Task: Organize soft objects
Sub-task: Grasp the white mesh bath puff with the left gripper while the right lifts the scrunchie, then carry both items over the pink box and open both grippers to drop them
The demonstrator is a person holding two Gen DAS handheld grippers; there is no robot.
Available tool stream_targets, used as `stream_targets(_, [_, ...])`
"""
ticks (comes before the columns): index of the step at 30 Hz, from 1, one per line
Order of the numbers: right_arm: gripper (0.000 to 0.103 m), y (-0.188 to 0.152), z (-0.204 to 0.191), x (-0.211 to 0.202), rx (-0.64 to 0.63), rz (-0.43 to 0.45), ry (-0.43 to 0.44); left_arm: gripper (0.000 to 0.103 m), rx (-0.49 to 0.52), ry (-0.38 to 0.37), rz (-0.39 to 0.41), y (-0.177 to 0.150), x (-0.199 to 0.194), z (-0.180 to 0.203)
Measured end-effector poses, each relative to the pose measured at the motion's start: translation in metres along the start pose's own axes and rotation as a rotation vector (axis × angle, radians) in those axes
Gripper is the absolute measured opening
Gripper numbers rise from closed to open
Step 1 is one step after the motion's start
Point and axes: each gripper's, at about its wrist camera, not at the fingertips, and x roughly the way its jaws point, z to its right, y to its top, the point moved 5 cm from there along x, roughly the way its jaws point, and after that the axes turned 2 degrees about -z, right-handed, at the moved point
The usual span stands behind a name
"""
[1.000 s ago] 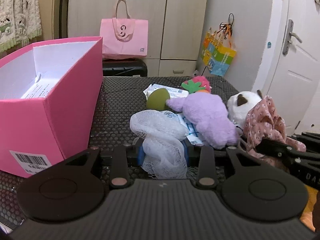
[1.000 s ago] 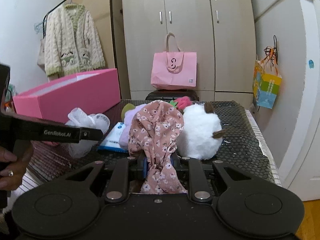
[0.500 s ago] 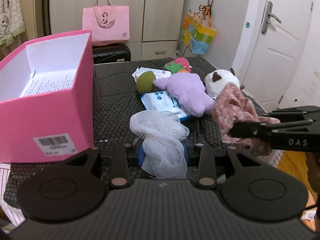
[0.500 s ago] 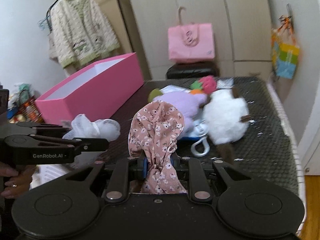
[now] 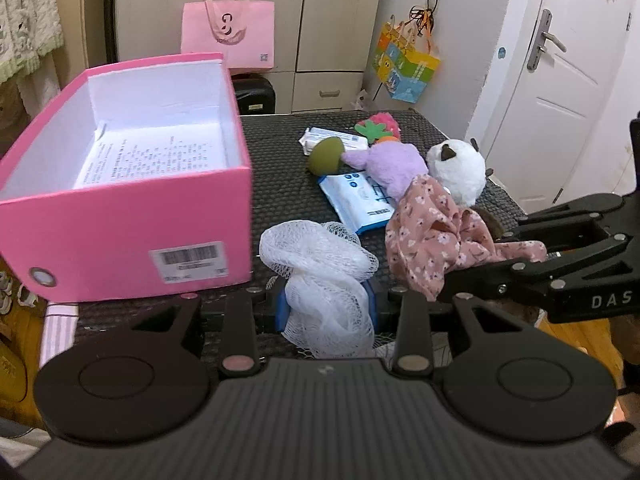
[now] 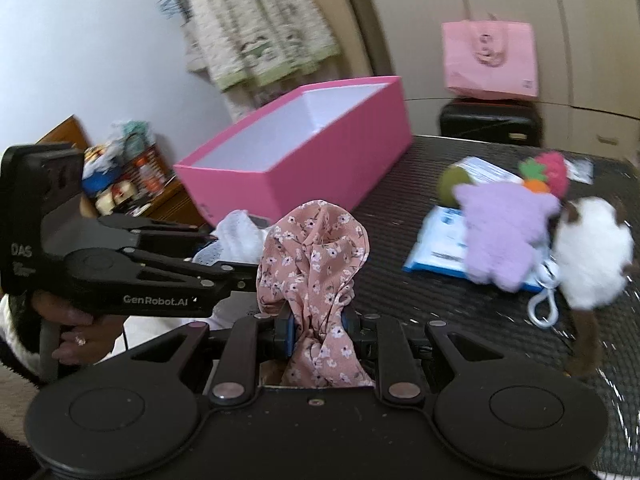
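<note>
Dark counter (image 5: 280, 184) lies bare between the open pink box (image 5: 132, 216) and the plush toys (image 5: 400, 164). My left fingers (image 5: 326, 308) pinch a white mesh pouf (image 5: 320, 264); my right fingers (image 6: 318, 328) pinch floral cloth (image 6: 316, 256), both tilted downward.

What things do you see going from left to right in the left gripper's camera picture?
Pink box → white mesh held in the left gripper → floral cloth → right gripper, coming in from the right edge.
</note>
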Motion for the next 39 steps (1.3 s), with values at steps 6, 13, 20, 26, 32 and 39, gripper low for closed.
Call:
stream_targets(6, [0.024, 0.022, -0.023, 0.006, -0.055, -0.038, 0.079, 0.034, 0.006, -0.006, -0.008, 0.012, -0.027, -0.015])
stream_targets(13, [0.024, 0.057, -0.046, 0.005, -0.141, 0.012, 0.076, 0.034, 0.010, 0.036, 0.055, 0.035, -0.054, -0.035])
stream_targets(20, [0.025, 0.095, -0.067, 0.004, -0.222, 0.116, 0.074, 0.034, 0.017, 0.058, 0.117, 0.061, -0.068, -0.053])
stream_targets(26, [0.025, 0.132, -0.066, 0.024, -0.291, 0.185, 0.028, 0.035, -0.010, 0.086, 0.160, 0.084, -0.053, -0.085])
stream_targets(32, [0.025, 0.163, -0.050, 0.075, -0.301, 0.130, -0.014, 0.035, 0.003, 0.226, 0.129, 0.103, -0.005, -0.126])
stream_targets(39, [0.026, 0.165, -0.048, 0.138, -0.383, 0.009, -0.072, 0.035, -0.044, 0.247, -0.042, 0.099, 0.037, -0.159])
